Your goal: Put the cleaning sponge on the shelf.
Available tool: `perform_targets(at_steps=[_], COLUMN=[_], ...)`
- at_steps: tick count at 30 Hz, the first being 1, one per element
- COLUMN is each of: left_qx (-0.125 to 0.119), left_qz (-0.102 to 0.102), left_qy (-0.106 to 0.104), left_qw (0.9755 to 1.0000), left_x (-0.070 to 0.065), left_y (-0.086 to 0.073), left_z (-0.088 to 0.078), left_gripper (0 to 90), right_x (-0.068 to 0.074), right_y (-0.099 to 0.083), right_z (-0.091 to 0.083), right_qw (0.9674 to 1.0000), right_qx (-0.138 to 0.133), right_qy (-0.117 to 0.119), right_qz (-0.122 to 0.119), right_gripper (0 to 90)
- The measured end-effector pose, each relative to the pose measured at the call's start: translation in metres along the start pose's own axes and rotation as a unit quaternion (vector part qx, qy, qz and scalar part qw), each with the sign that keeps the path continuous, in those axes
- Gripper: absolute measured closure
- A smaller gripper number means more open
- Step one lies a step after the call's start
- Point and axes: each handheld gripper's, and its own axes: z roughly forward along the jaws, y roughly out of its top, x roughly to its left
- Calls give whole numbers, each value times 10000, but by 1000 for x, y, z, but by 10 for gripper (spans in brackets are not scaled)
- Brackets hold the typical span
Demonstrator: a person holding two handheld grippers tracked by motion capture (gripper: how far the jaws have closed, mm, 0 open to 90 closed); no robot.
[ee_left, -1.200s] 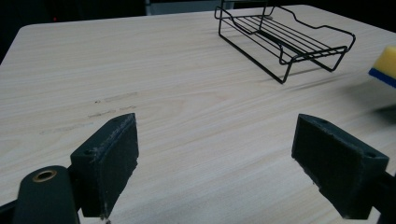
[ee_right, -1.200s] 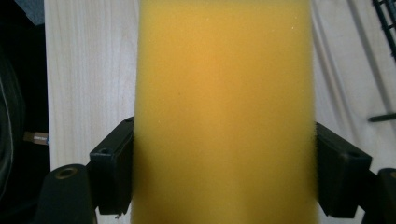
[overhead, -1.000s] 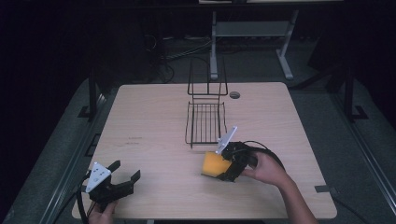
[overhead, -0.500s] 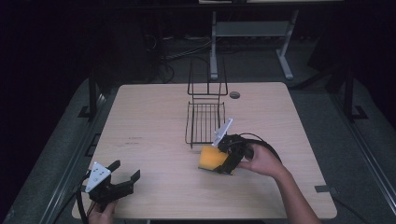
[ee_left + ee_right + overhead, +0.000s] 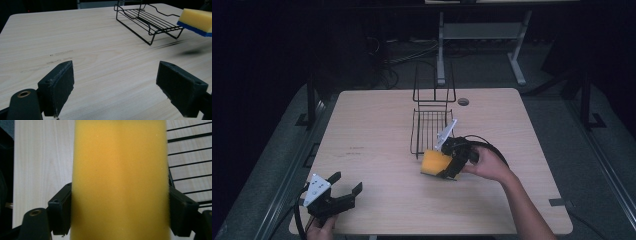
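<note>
The yellow sponge (image 5: 433,163) is pinched between the jaws of the right gripper (image 5: 446,165), its foam pressed on both sides as seen in the right gripper view (image 5: 120,180), and it is carried clear of the counter (image 5: 377,125) rather than resting on it. Over the last second the sponge has been shifted leftward and slightly forward, from a spot beside the near right corner of the black wire rack (image 5: 430,131) to a position just in front of the rack's near edge, almost touching it in the high view. In the left gripper view the sponge (image 5: 195,19) is seen raised beside the rack's near rim (image 5: 150,22), with a blue scouring layer underneath and a blurred shadow thrown on the counter below. This movement is judged to mean that the sponge is being brought over the rack for placing on its wires, a step not yet done. The left gripper (image 5: 343,186) has been kept unmoved at the near left corner of the counter, its jaws spread wide and nothing held between them.
</note>
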Motion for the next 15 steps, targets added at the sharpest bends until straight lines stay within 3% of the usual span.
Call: perform_targets(at_steps=[7,15], left_qx=[-17,-37], left_qz=[-6,-11], left_qy=[1,-8], left_qw=[10000,10000], left_x=[0,0], left_y=[0,0], left_z=[-1,-1], left_gripper=[140,140], right_x=[-5,-10], right_y=[7,13], right_z=[-2,2], right_qw=[10000,9998], right_qx=[-13,157], right_qy=[-8,-64], right_qz=[-12,-80], right_gripper=[214,214])
